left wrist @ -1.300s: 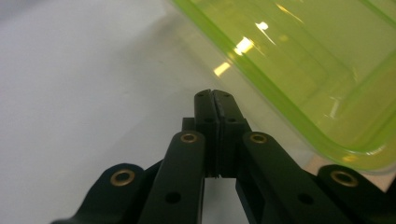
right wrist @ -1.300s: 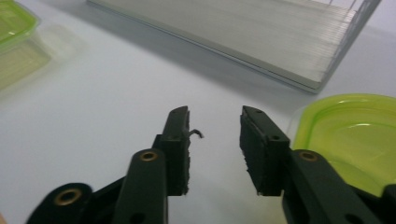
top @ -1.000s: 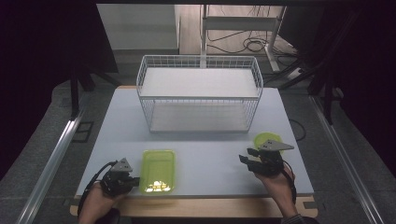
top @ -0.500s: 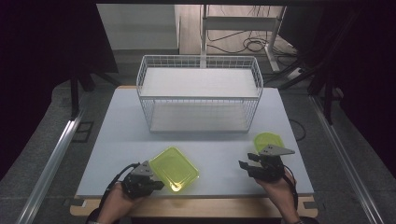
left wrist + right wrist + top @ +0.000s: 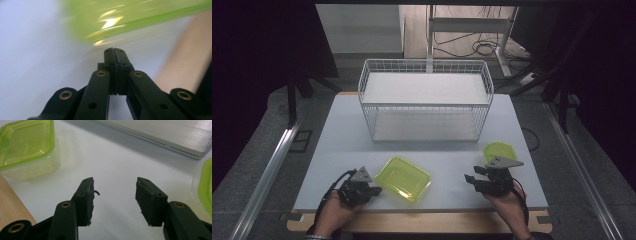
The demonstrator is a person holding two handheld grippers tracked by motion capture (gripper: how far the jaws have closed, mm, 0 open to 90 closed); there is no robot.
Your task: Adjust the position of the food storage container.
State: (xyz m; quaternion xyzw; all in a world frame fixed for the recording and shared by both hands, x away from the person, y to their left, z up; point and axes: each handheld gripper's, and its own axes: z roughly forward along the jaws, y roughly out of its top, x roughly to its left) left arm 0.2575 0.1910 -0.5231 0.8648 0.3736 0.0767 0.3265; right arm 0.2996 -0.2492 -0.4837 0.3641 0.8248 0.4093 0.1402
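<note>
- Since the earlier frames, the translucent lime-green rectangular plastic container (image 5: 404, 178) has been turned from square-on to askew and shifted right; the left gripper (image 5: 373, 189) has travelled right along the near edge with it.
- Left gripper: jaws fully closed, pads together, nothing between them. Its tip sits just beside the container's near-left corner; contact cannot be confirmed from the blurred left gripper view.
- Container position: near centre of the white table (image 5: 337, 140), between the two grippers, its long axis running from far-left to near-right. It lies immediately right of the left gripper, which is much the nearer.
- Right gripper (image 5: 113, 195): jaws part-open, empty, well apart from the container.
- Contents: the container appears empty. A round lime-green plastic lid (image 5: 499, 150) lies flat just beyond the right gripper.
- White wire basket (image 5: 426, 102) stands at the far side, holding nothing visible.
- Judgement: further nudging right falls to the left gripper.
</note>
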